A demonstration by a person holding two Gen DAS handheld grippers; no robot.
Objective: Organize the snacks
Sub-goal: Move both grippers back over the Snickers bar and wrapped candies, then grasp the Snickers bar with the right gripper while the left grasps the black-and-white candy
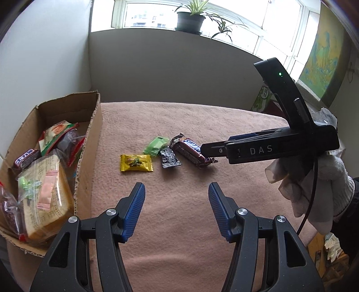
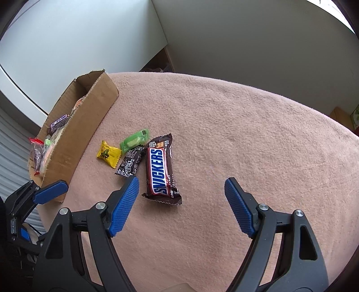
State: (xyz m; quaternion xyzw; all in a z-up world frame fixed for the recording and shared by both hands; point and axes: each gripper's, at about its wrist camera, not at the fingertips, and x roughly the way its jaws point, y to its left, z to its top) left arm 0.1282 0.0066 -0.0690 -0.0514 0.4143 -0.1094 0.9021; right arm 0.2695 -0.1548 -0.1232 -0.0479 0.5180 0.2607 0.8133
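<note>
A Snickers bar [image 2: 160,169] lies on the pink cloth, with a black packet [image 2: 130,162], a green packet [image 2: 134,142] and a yellow packet [image 2: 108,153] to its left. My right gripper [image 2: 180,191] is open and empty, its jaws just short of the bar's near end. In the left wrist view the bar [image 1: 190,150], the black packet [image 1: 169,157], the green packet [image 1: 156,145] and the yellow packet [image 1: 136,162] lie ahead of my open, empty left gripper [image 1: 176,198]. The right gripper [image 1: 207,151] comes in from the right next to the bar.
An open cardboard box [image 1: 89,143] with several wrapped snacks stands at the cloth's left edge; it also shows in the right wrist view [image 2: 89,121]. A grey wall runs behind the table. A potted plant [image 1: 190,20] sits on the windowsill.
</note>
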